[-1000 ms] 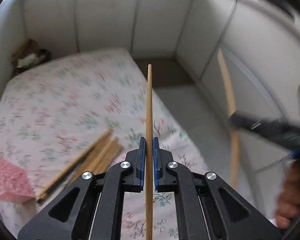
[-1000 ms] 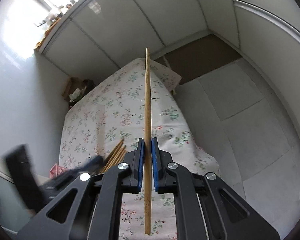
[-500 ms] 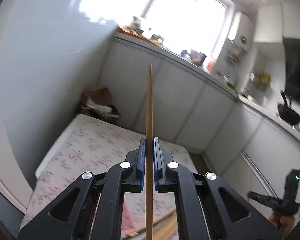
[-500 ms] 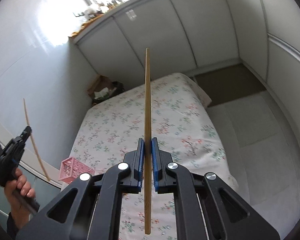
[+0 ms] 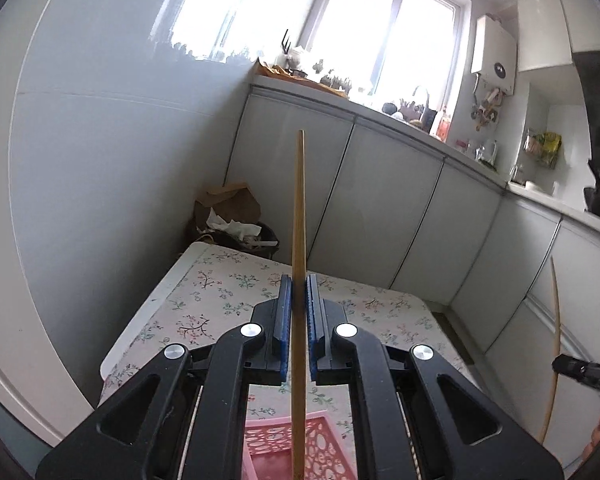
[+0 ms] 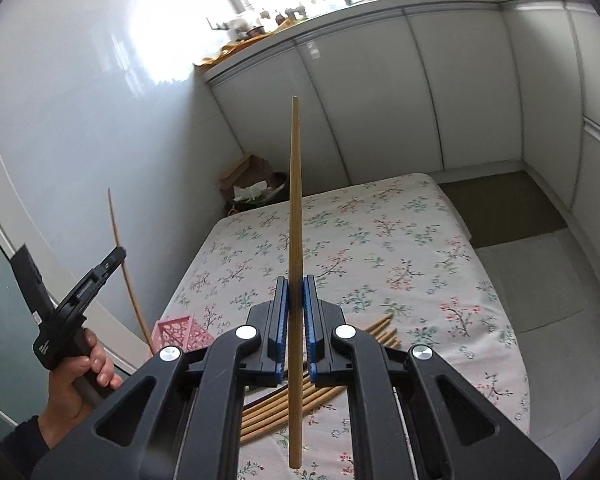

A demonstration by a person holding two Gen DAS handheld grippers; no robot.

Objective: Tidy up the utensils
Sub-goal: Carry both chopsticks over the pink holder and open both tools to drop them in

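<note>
Your left tongs (image 5: 295, 312) pinch one chopstick (image 5: 299, 240) upright above the pink basket (image 5: 276, 448); your right tongs (image 6: 296, 312) pinch another (image 6: 295, 220) over the loose pile (image 6: 300, 404) on the floral surface (image 6: 420, 240).

worktop (image 6: 380, 240): the landmark, in the room's corner, a wall to its left and cabinets (image 6: 460, 92) behind it
basket (image 6: 180, 330): on the worktop, at its near left corner
chopstick pile (image 6: 300, 404): on the worktop near its front edge, right of the basket, apart from it
bin (image 6: 256, 190): on the floor just behind the worktop's far left corner, against the wall
mat (image 6: 504, 208): on the floor right of the worktop's far end
left claw (image 5: 295, 308): above the worktop's near left, over the basket, a chopstick (image 5: 299, 280) between its pads
right claw (image 6: 296, 304): above the worktop's front, over the pile, a second chopstick (image 6: 295, 240) between its pads
</note>
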